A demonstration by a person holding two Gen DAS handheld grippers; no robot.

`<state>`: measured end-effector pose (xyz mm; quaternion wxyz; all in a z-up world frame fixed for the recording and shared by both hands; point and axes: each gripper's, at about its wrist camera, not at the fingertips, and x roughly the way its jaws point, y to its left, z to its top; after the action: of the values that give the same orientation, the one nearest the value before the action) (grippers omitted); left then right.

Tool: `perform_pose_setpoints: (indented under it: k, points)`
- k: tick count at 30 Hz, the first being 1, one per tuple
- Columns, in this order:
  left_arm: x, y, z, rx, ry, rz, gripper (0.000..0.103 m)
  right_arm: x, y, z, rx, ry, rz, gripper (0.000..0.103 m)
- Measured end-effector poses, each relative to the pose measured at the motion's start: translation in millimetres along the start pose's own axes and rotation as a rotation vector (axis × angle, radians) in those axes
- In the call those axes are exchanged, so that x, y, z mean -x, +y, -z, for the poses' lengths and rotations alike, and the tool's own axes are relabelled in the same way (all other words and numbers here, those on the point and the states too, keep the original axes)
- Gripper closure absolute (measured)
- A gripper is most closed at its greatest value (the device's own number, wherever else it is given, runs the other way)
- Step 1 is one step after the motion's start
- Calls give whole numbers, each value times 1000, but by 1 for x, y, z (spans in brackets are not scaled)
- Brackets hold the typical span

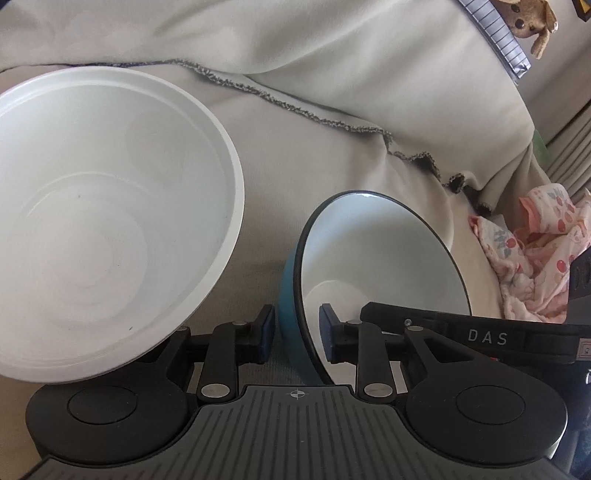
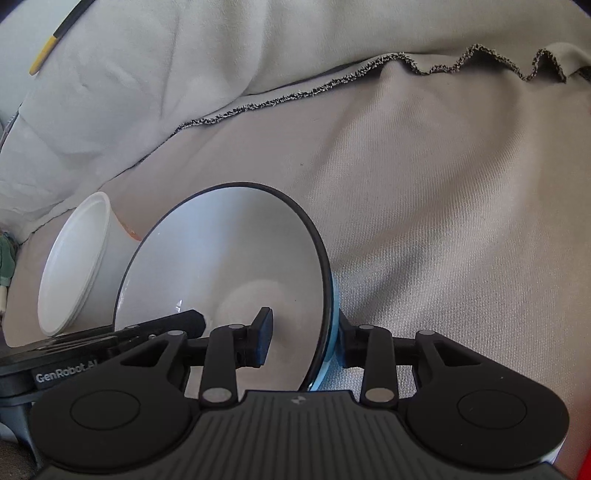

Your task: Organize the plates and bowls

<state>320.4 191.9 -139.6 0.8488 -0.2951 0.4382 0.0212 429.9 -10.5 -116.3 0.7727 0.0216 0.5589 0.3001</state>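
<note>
A blue bowl with a white inside and dark rim [image 1: 376, 254] stands tilted on the beige cloth. My left gripper [image 1: 297, 332] straddles its left rim, one pad outside, one inside; the pads stand a little off the wall. My right gripper [image 2: 306, 338] straddles the opposite rim of the same bowl [image 2: 221, 258], one finger inside, one behind the blue wall. A large white bowl [image 1: 110, 221] lies tilted to the left; it also shows in the right wrist view [image 2: 77, 258].
Beige cloth [image 2: 443, 221] with a frayed dark hem covers the surface and folds up behind. A pink floral cloth [image 1: 532, 254] lies at right. A plush toy [image 1: 528, 18] sits at the far top right.
</note>
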Motion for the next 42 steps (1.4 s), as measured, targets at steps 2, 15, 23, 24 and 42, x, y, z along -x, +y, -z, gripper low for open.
perform_pose_setpoints:
  k: [2, 15, 23, 24, 42]
  points:
    - [-3, -1, 0, -5, -5, -2, 74, -1, 1, 0, -1, -1, -2, 69]
    - [79, -61, 24, -125, -40, 169, 74, 107, 5, 42, 40, -126, 22, 71]
    - [64, -97, 84, -235, 145, 178, 73, 150, -27, 110, -51, -81, 47, 70]
    - [62, -101, 90, -252, 146, 160, 73, 146, -33, 119, -78, -67, 45, 70]
    - [70, -94, 104, -269, 108, 103, 77, 137, -41, 153, -124, -122, 85, 71]
